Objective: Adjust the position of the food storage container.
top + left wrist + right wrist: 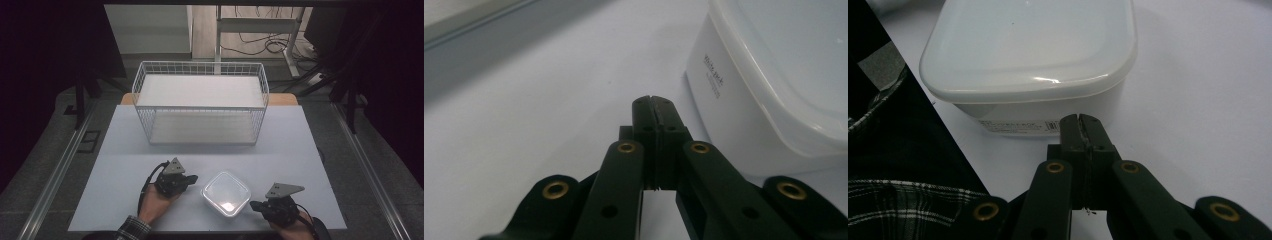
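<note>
A white translucent plastic container (pixel 226 193) with its lid on sits on the table near the front edge. My left gripper (pixel 194 178) rests just left of it, jaws pressed together and holding nothing; in the left gripper view the gripper (pixel 653 101) points past the container's (pixel 774 85) left wall. My right gripper (pixel 253 205) lies to the container's right, also shut and empty. In the right gripper view the tips of the right gripper (pixel 1079 119) almost touch the labelled side of the container (pixel 1038 55).
A white wire basket (pixel 200 102) with a flat white panel inside stands at the back middle of the light table (pixel 125 150). A plaid sleeve (pixel 893 200) shows at the left in the right gripper view. Cables and a desk frame (pixel 260 30) lie beyond the table.
</note>
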